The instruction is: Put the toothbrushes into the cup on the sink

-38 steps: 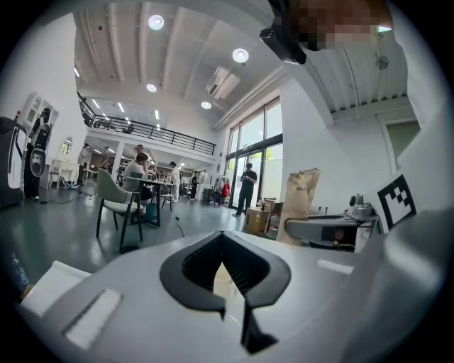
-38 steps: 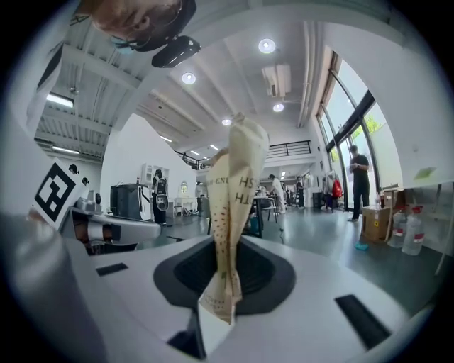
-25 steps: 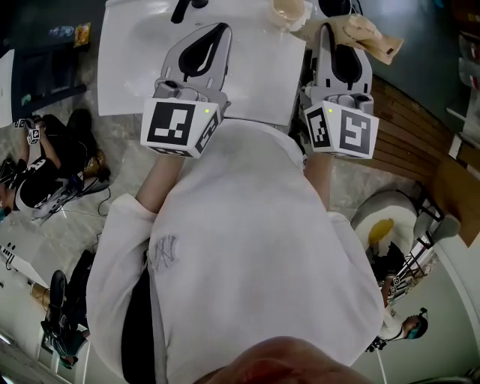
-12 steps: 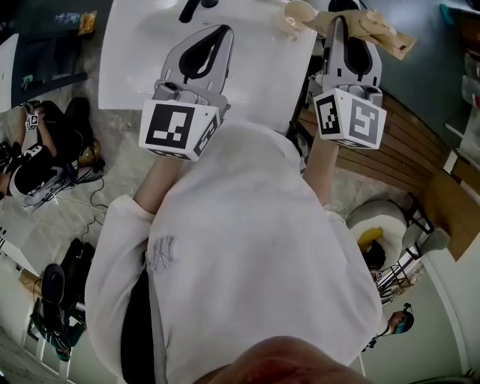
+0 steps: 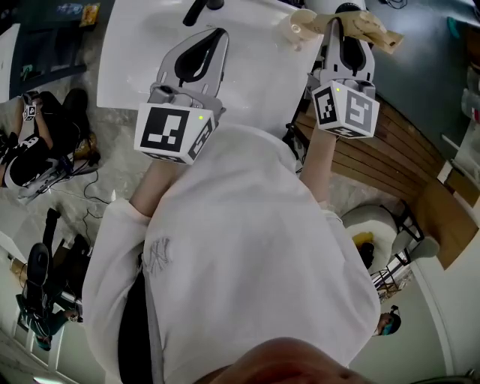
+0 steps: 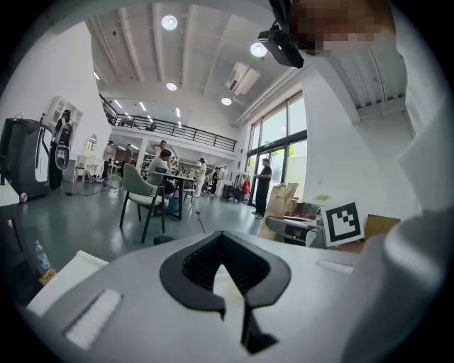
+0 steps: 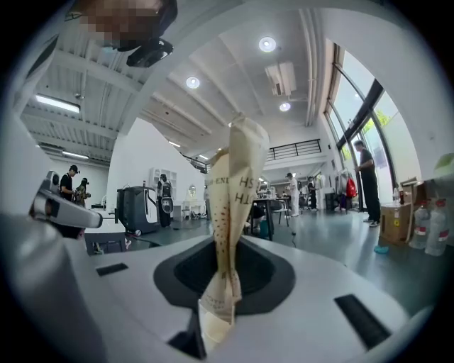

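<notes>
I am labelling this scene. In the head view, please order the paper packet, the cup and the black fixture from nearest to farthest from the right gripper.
1. paper packet: clamped in the right gripper itself.
2. cup: just left of that gripper, at the corner of the sink.
3. black fixture: much farther left, at the sink's far edge.

Bright int. — ceiling spots (image 7: 267,44), window (image 6: 285,138) glare; fisheye edges dark.
</notes>
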The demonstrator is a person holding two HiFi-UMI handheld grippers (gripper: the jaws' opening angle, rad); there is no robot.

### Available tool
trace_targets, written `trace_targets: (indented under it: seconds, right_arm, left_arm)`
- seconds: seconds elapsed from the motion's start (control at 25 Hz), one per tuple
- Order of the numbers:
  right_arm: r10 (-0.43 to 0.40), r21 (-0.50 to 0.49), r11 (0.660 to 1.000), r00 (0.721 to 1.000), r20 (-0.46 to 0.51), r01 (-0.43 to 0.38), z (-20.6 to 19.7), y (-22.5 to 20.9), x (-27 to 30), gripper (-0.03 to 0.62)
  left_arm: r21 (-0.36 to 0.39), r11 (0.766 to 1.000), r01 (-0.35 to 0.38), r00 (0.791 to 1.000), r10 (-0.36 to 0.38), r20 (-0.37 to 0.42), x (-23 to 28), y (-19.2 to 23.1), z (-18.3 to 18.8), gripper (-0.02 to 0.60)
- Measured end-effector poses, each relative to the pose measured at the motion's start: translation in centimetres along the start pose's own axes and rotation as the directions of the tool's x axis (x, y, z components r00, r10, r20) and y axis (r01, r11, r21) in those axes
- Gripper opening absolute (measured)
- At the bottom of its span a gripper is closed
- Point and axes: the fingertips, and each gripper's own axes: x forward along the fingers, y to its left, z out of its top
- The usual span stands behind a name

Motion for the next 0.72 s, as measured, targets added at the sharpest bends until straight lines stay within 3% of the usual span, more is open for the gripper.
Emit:
trace_targets:
  seconds: [0.44, 0.72]
  right_arm:
    - [0.030, 0.029, 0.999, 0.999, -0.035, -0.029, -4.5, -0.6, 1.6, 0.063]
    - [0.032, 0.031, 0.999, 0.994, -0.106, -0.029, -8.0, -0.5, 2.1, 0.063]
  left_arm:
    - [-0.013, 1.000, -0.010, 1.000, 0.010, -0.015, 0.4, 0.3, -0.4, -0.015]
    - [-0.015, 1.000, -0.015, 1.000, 0.015, -0.014, 0.2, 0.5, -0.5, -0.015]
